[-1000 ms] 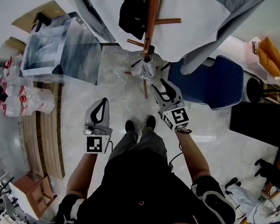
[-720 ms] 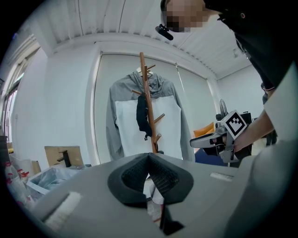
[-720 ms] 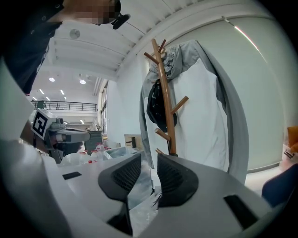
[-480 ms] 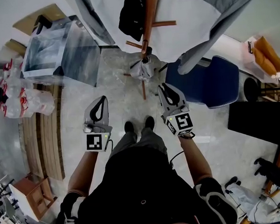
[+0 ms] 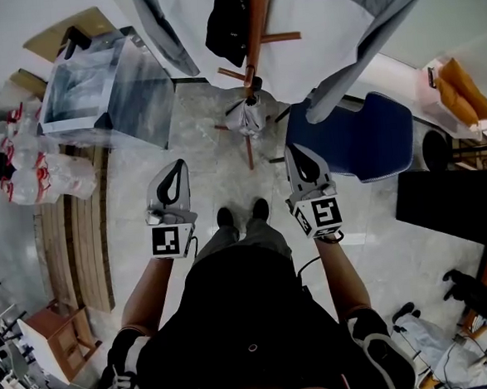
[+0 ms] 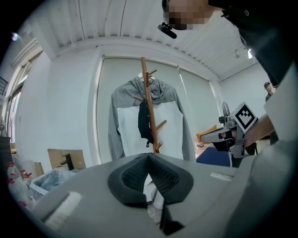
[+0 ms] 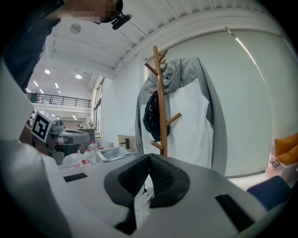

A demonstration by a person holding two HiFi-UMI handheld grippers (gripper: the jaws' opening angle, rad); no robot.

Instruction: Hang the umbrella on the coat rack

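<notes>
Right tool [image 5: 299, 150] withdrawn from umbrella [image 5: 250, 117], jaws together | left tool [image 5: 177, 166] likewise | umbrella on coat rack [image 5: 255, 31]

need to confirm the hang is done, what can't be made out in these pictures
- umbrella: head view, small and seen from above; which peg holds it can't be told.
- coat rack: head view, top cut off by the upper edge, base partly hidden by the umbrella.
- black item on the rack: left gripper view, too small to identify.
- rack's foot: both gripper views, hidden behind left gripper and right gripper.
</notes>
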